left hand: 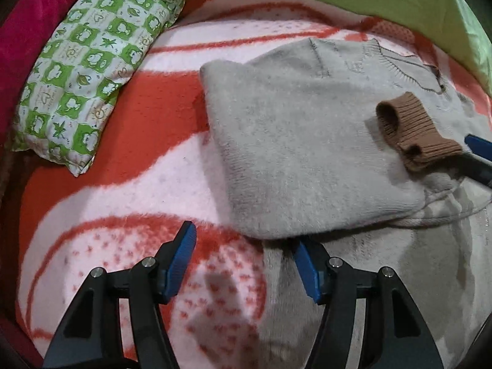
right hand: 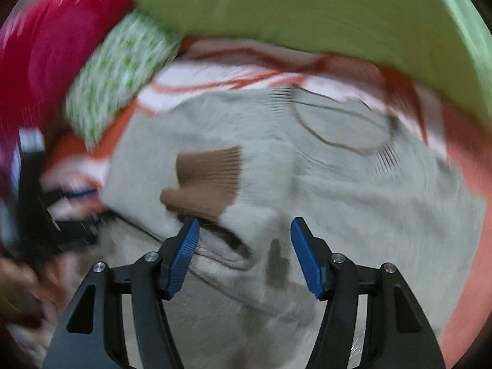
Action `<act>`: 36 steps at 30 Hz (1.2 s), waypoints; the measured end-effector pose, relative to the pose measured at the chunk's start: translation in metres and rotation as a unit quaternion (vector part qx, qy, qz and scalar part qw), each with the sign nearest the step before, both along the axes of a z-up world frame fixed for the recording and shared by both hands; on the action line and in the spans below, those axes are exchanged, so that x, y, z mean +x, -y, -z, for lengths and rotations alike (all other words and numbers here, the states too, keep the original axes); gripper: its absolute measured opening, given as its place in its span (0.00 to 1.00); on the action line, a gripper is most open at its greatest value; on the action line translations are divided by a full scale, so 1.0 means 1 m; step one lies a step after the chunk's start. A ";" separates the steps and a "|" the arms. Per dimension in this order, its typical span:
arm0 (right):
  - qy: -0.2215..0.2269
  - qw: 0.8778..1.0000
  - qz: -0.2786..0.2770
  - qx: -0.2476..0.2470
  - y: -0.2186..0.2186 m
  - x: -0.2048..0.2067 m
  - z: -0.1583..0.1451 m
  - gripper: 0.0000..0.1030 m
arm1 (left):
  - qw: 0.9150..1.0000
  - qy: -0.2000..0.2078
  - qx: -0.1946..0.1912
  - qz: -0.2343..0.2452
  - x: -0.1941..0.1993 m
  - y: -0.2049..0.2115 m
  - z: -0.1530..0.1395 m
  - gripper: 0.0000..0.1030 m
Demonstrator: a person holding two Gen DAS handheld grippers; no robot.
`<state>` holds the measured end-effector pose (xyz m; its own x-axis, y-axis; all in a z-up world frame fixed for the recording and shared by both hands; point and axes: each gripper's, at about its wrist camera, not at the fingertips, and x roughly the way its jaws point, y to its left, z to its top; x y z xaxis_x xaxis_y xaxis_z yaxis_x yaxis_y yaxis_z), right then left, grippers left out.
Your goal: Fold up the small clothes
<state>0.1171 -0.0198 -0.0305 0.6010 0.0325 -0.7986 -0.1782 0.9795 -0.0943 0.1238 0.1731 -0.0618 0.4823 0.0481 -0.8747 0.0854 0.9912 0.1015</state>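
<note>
I have the grey sweater (left hand: 307,160) flat on the orange-and-white blanket (left hand: 129,141) so folds stay square; its sleeve with the brown cuff (left hand: 412,129) lies across the sweater's chest. My left tool (left hand: 243,258) gapes wide at the sweater's near edge; my right tool (right hand: 244,252) hangs wide and empty just below the cuff.
</note>
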 end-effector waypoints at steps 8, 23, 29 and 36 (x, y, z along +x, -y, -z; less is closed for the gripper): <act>0.015 0.998 0.016 -0.056 0.002 0.024 0.021 0.13 | 0.999 0.009 -0.001 -0.044 0.021 0.004 0.005 0.63; 0.025 0.926 0.264 0.269 0.201 -0.056 -0.003 0.11 | 0.991 -0.024 -0.073 -0.109 0.048 0.005 0.007 0.61; 0.029 0.932 0.257 0.256 0.195 -0.058 -0.003 0.17 | 0.988 -0.030 -0.092 -0.121 0.050 -0.004 0.011 0.61; 0.007 0.881 0.360 0.307 0.237 -0.088 0.021 0.25 | 0.988 -0.028 -0.090 -0.121 0.043 -0.001 0.010 0.61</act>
